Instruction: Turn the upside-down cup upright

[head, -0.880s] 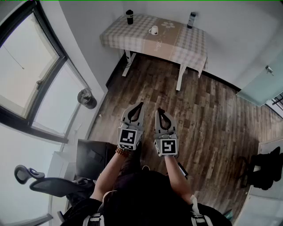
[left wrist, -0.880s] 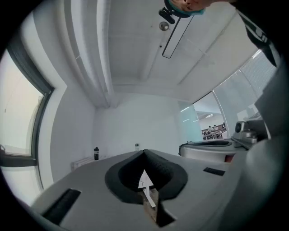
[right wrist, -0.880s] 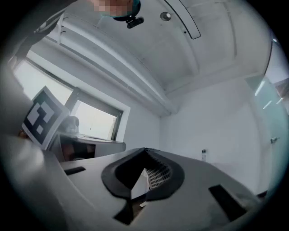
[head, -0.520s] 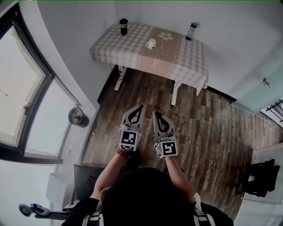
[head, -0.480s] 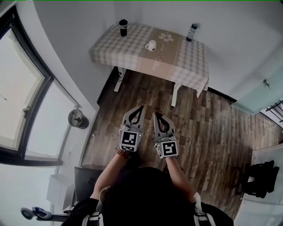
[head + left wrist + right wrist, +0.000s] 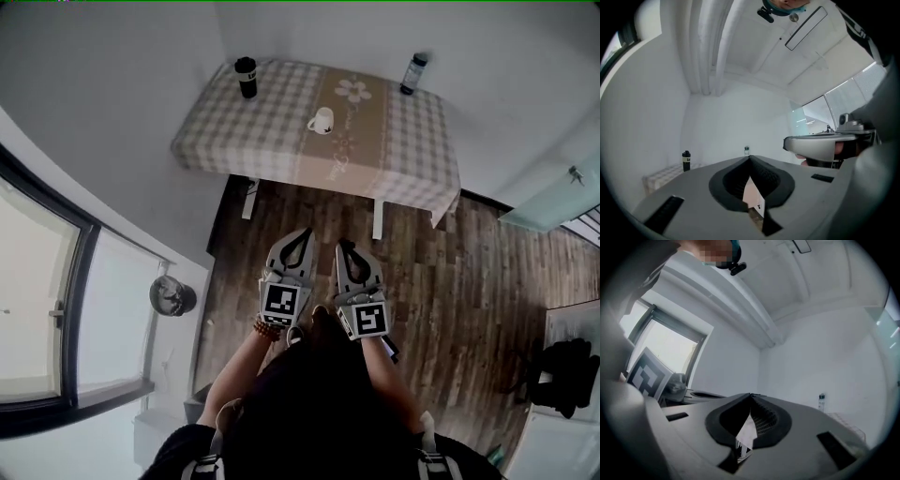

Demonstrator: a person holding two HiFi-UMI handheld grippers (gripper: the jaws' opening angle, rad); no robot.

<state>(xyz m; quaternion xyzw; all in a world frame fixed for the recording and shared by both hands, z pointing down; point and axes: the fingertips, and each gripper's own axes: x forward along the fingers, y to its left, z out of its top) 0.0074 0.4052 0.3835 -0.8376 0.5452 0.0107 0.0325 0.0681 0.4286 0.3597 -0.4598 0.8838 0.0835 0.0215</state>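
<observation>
**Both shut, nothing held**

The checked-cloth table (image 6: pixel 244 131) stands well ahead. My left gripper (image 6: pixel 303 232) and right gripper (image 6: pixel 343 246) are pressed together. Mid-table sits the small white handled cup (image 6: pixel 321 120): probably stiff, slick, breakable; I'd pinch its wall.

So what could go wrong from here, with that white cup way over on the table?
Both the left gripper and right gripper are shut and empty, well short of the table. If the jaws don't open before arriving, they may knock the white cup over rather than grip it. The cloth hangs over the table edge; snagging it could drag the cup, the black tumbler and the bottle along.
</observation>
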